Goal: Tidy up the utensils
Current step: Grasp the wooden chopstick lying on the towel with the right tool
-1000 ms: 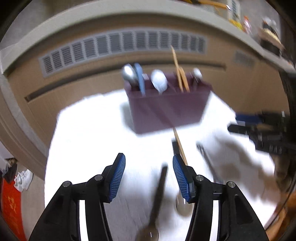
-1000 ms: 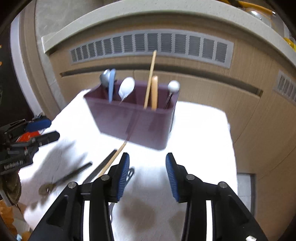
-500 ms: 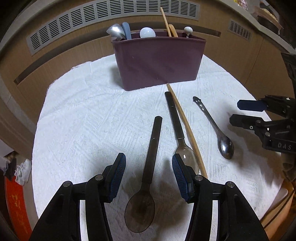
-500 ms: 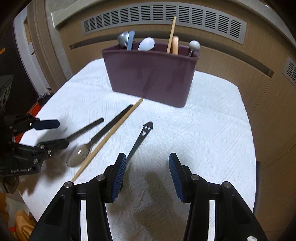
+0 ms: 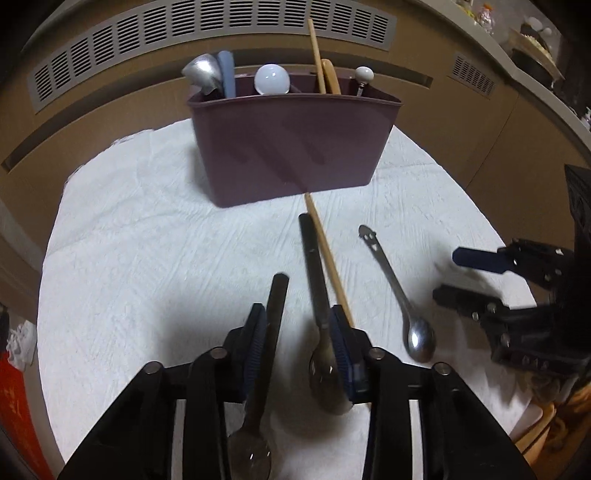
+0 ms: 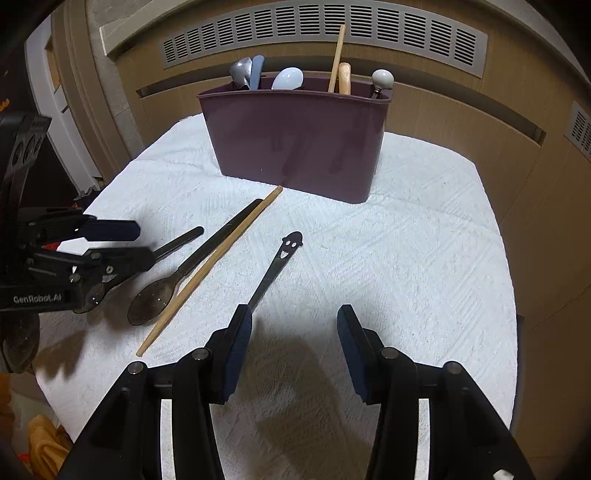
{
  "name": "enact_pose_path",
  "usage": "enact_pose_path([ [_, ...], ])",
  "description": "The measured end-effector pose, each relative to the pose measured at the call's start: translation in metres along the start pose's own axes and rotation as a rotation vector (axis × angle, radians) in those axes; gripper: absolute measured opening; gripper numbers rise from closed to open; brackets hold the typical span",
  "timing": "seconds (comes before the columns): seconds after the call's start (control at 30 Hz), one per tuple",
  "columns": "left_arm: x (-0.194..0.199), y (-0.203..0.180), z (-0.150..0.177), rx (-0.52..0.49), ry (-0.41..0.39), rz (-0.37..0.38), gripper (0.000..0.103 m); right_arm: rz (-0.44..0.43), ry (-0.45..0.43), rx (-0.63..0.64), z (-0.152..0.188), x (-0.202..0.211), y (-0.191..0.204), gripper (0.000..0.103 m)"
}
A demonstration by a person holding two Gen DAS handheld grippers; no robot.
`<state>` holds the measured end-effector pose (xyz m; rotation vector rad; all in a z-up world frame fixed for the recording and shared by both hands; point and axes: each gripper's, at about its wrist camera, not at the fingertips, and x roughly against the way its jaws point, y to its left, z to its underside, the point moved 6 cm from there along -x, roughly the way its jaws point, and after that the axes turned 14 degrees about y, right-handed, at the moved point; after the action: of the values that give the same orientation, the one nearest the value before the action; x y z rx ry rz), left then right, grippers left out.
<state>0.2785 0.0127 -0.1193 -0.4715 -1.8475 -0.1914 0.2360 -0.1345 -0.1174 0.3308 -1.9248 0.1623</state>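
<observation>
A maroon utensil caddy stands at the back of the white cloth, holding several spoons and wooden chopsticks. Loose on the cloth lie two dark spoons, a wooden chopstick and a steel spoon with a smiley handle. My left gripper is open and low over the two dark spoons, its fingers outside both handles. My right gripper is open and empty; the steel spoon's bowl is hidden under its left finger.
The white cloth covers a small table whose edges drop off at the left, right and front. Wooden cabinet panels with vent grilles stand behind. Orange items lie below the front left edge.
Both grippers have dropped lower and closer to the loose utensils. My left gripper's fingers now straddle the two dark spoon handles. My right gripper has moved over the steel spoon's bowl.
</observation>
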Motion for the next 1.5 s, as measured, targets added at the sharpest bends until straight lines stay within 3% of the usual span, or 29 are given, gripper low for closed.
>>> enact_pose_path([
  [0.17,-0.021,-0.014,-0.032,-0.007,0.047,0.025,0.032,0.001,-0.015,0.010,0.004,0.002,-0.001,0.046],
  [0.33,-0.037,-0.015,-0.062,-0.013,0.059,-0.094,0.032,0.010,-0.025,-0.003,0.009,0.005,-0.010,0.046],
  [0.6,-0.050,-0.019,-0.072,-0.016,0.091,-0.149,0.032,-0.008,-0.022,-0.027,0.016,-0.001,-0.023,0.046],
  [0.73,-0.055,-0.027,-0.073,-0.023,0.117,-0.117,0.032,-0.020,-0.017,-0.029,0.017,-0.004,-0.023,0.046],
  [0.83,-0.060,-0.034,-0.072,-0.038,0.114,-0.161,0.031,-0.022,-0.017,-0.033,0.017,-0.004,-0.024,0.046],
  [1.07,-0.055,-0.021,-0.082,0.053,0.116,-0.110,0.031,-0.023,-0.018,-0.034,0.018,-0.004,-0.024,0.046],
  [1.17,-0.035,-0.017,-0.074,0.103,0.070,-0.056,0.032,-0.024,-0.016,-0.036,0.019,-0.005,-0.025,0.046],
  [1.27,-0.011,-0.010,-0.058,0.142,-0.012,-0.106,0.033,-0.021,-0.026,-0.016,0.015,0.000,-0.020,0.046],
  [1.33,0.001,-0.003,-0.042,0.183,-0.062,-0.153,0.040,-0.042,-0.033,0.002,0.008,0.003,-0.013,0.046],
  [1.4,0.009,0.005,-0.023,0.243,-0.094,-0.161,0.061,-0.062,-0.029,0.015,-0.003,0.002,-0.005,0.046],
  [1.5,0.018,0.015,0.001,0.304,-0.144,-0.165,0.067,-0.056,-0.013,0.007,-0.034,-0.008,0.004,0.043],
])
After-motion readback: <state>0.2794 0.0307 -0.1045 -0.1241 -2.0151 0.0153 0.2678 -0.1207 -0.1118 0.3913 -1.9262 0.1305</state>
